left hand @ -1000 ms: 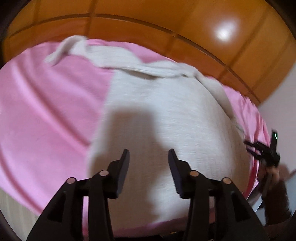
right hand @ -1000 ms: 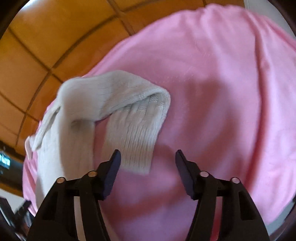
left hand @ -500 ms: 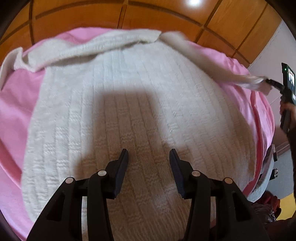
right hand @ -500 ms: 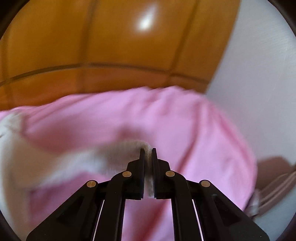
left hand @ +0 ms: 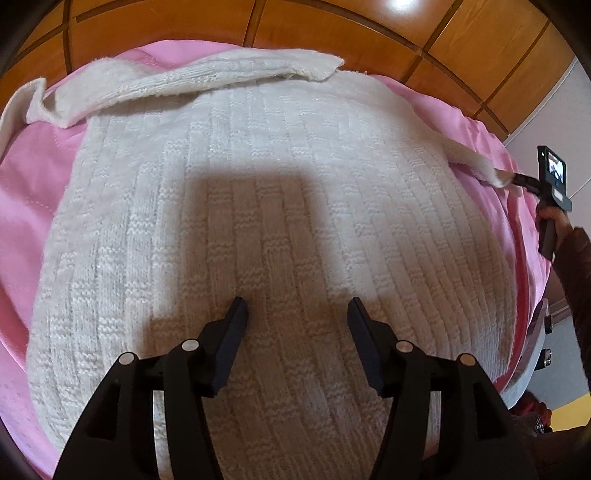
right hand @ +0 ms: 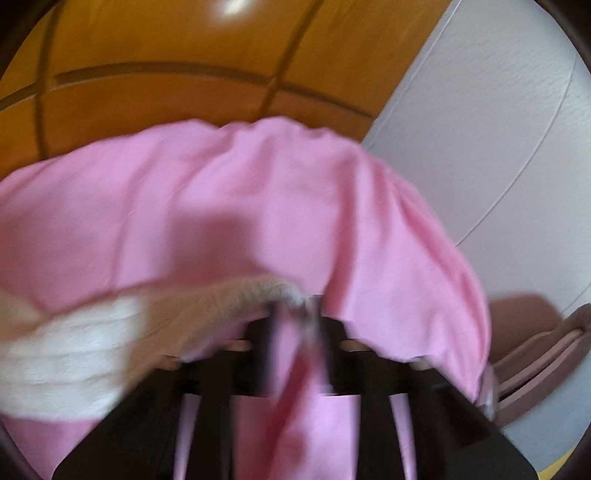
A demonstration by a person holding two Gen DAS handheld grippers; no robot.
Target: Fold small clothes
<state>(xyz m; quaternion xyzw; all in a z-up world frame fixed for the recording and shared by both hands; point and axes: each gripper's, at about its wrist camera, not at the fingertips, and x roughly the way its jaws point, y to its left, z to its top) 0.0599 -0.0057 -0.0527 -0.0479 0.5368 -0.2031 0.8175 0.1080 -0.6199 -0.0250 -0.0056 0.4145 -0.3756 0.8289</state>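
Note:
A white knit sweater (left hand: 258, 184) lies flat on a pink sheet (left hand: 26, 177). One sleeve (left hand: 207, 77) is folded across its top edge. My left gripper (left hand: 297, 306) hovers over the sweater's lower middle with its jaws opening and nothing between them. The other sleeve (left hand: 472, 162) stretches out to the right, where my right gripper (left hand: 515, 180) is at its cuff. The right wrist view is blurred: the right gripper (right hand: 293, 302) has its jaws opening, a gap shows between them, and the sleeve's cuff (right hand: 284, 290) lies at their tips.
Orange wooden panels (left hand: 332, 26) stand behind the bed. A white wall (right hand: 480, 110) borders its right side. A person's hand (left hand: 554, 218) holds the right gripper past the bed's edge. A brownish object (right hand: 546, 343) sits low at the right.
The right gripper shut on the sleeve's cuff and pulled it out to the right; now its jaws are parting. The left gripper moved over the sweater's body, then stayed there, and its jaws widened.

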